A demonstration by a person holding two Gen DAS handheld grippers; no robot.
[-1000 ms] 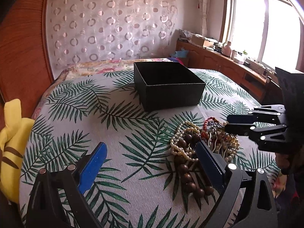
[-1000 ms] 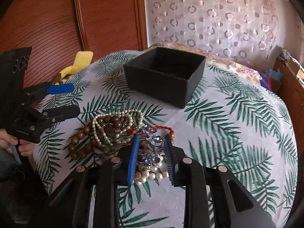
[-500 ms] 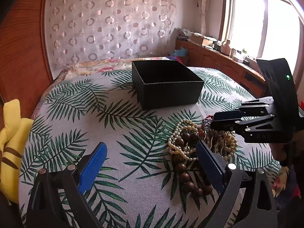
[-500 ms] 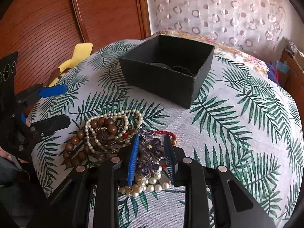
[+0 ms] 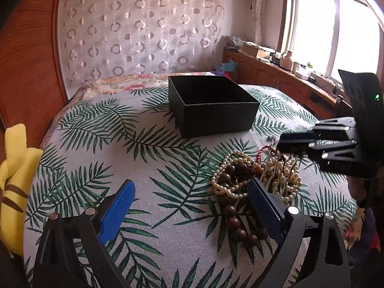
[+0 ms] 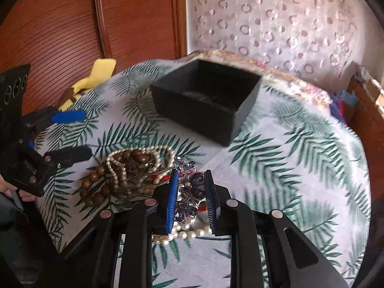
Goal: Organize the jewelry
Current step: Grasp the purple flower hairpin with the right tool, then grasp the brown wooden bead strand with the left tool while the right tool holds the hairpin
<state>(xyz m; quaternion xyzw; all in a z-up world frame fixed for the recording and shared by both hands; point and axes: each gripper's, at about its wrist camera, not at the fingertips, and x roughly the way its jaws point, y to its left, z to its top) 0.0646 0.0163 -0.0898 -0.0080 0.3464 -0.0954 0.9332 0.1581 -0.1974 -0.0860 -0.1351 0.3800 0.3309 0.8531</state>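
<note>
A heap of jewelry lies on the palm-print cloth: a pearl necklace (image 5: 230, 187), brown wooden beads (image 5: 234, 223) and a red cord (image 5: 261, 150). My right gripper (image 6: 190, 180) is shut on a purple crystal flower piece (image 6: 189, 192) and holds it raised over the heap, with pearl strands hanging below. It shows in the left wrist view (image 5: 288, 144) above the heap. An open black box (image 5: 211, 105) stands beyond, also in the right wrist view (image 6: 206, 103). My left gripper (image 5: 192, 192) is open and empty, just left of the heap.
A yellow plush toy (image 5: 14, 182) lies at the cloth's left edge. A wooden headboard (image 6: 60, 28) and a patterned curtain (image 5: 144, 31) stand behind. A cluttered wooden sill (image 5: 276, 64) runs under the window at right.
My right gripper has lifted with the purple crystal piece in it, pulling strands up from the heap, and has moved toward the black box. My left gripper has stayed put.
</note>
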